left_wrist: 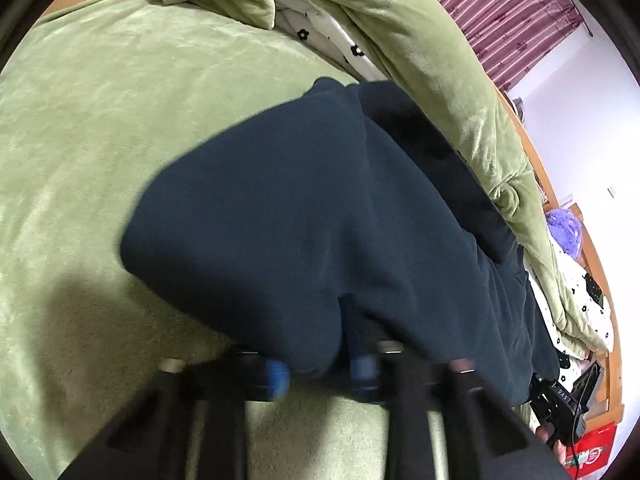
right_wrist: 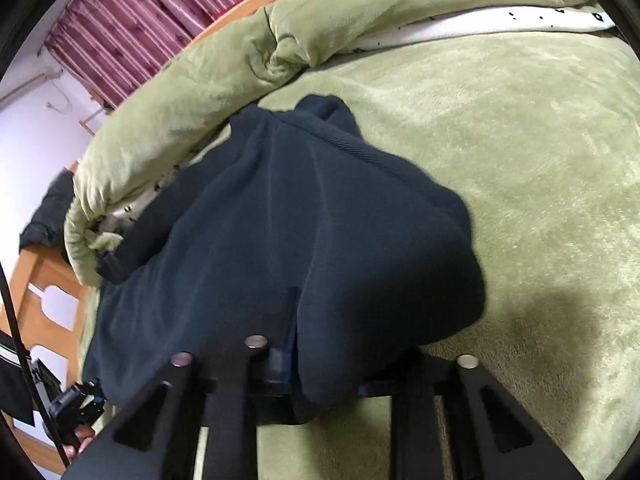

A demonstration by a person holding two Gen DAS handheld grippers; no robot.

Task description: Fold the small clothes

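A dark navy garment [left_wrist: 304, 208] lies stretched over the green bed cover [left_wrist: 100, 128]. My left gripper [left_wrist: 320, 372] is shut on its near edge, and the cloth bunches between the blue fingertips [left_wrist: 276, 374]. In the right wrist view the same garment [right_wrist: 280, 232] runs away from me, ribbed hem at its far end. My right gripper [right_wrist: 292, 376] is shut on its near edge, with cloth draped over the fingers. Each gripper shows small in the other's view: the right one [left_wrist: 560, 408] and the left one [right_wrist: 76, 404].
A rumpled green quilt [left_wrist: 420, 52] with a white flower-print lining [left_wrist: 320, 28] is heaped along the far side of the bed, close to the garment. The wooden bed frame [right_wrist: 44, 300] and a maroon curtain [right_wrist: 132, 28] lie beyond. A red box [left_wrist: 596, 448] sits past the bed edge.
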